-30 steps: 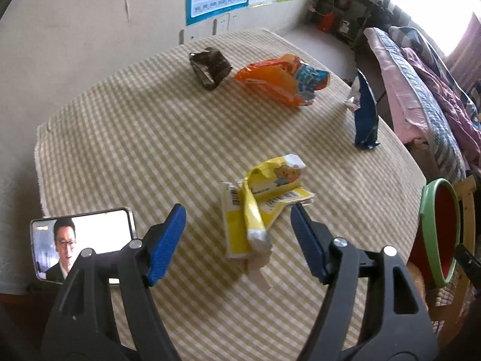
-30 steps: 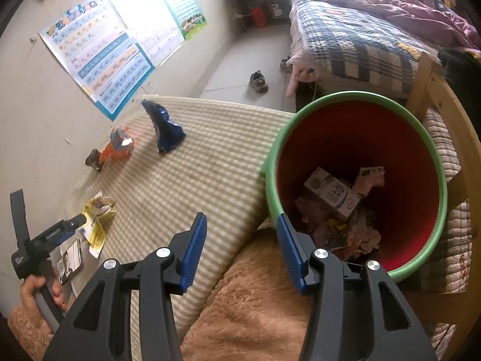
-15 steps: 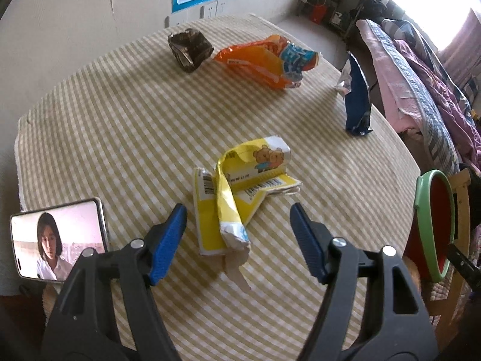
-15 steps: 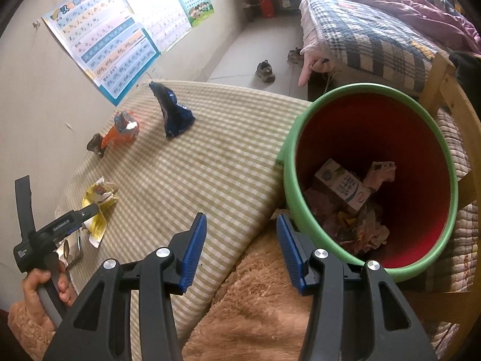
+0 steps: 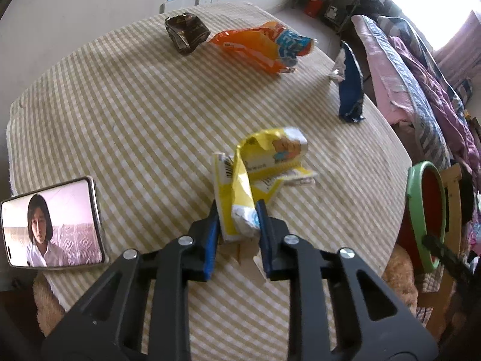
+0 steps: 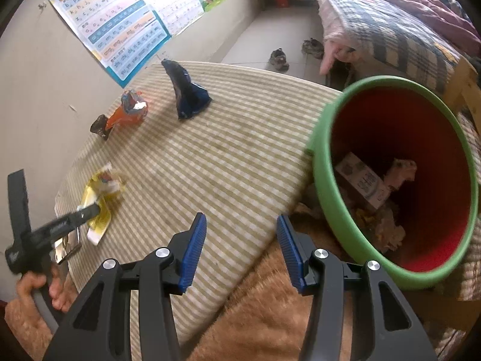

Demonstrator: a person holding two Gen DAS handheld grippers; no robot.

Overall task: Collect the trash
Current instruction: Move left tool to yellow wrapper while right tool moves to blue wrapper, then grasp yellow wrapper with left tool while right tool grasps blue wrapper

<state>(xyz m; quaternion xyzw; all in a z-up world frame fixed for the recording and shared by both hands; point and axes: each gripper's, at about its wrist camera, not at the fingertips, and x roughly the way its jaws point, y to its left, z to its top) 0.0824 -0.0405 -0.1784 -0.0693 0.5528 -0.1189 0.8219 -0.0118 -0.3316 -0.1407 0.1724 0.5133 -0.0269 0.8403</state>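
1. Table (image 5: pixel 126 96) w/ yellow-white check cloth fills most of the left view; in the right view its rounded edge sits just beside the bin.
2. Bin (image 6: pixel 330 210), green outside & red inside, stands off the table's edge, tilted toward the right cam. Inside: a white carton (image 6: pixel 362 180) plus crumpled paper bits. In the left view only a sliver of the bin (image 5: pixel 416 186) shows at the far right.
3. Bed (image 6: pixel 387 30) w/ plaid blanket lies beyond the bin; wall posters (image 6: pixel 120 27) hang behind the table.
4. Left gripper (image 5: pixel 237 225): jaws nearly closed, blue pads pinching the near end of the yellow wrapper (image 5: pixel 267 159). The wrapper's far part is on the cloth, mid-table; can't tell if the pinched end is lifted. From the right cam the same gripper (image 6: pixel 87 210) shows at the table's left edge, tip on the wrapper (image 6: pixel 102 189).
5. Right gripper (image 6: pixel 240 231): jaws wide apart, nothing between them, over the table edge & a fuzzy tan fabric (image 6: pixel 270 316), just beside the bin.
6. Phone (image 5: pixel 51 222) lies flat at the near-left corner of the table, screen lit w/ a person's face.
7. Orange bag (image 5: pixel 261 48) at the far side of the table; dark brown wrapper (image 5: pixel 186 31) just left of it, touching or nearly so.
8. Blue wrapper (image 5: pixel 348 90) stands upright near the table's right edge, well apart from the yellow one.
9. Shoes (image 6: pixel 279 57) on the floor by the bed.
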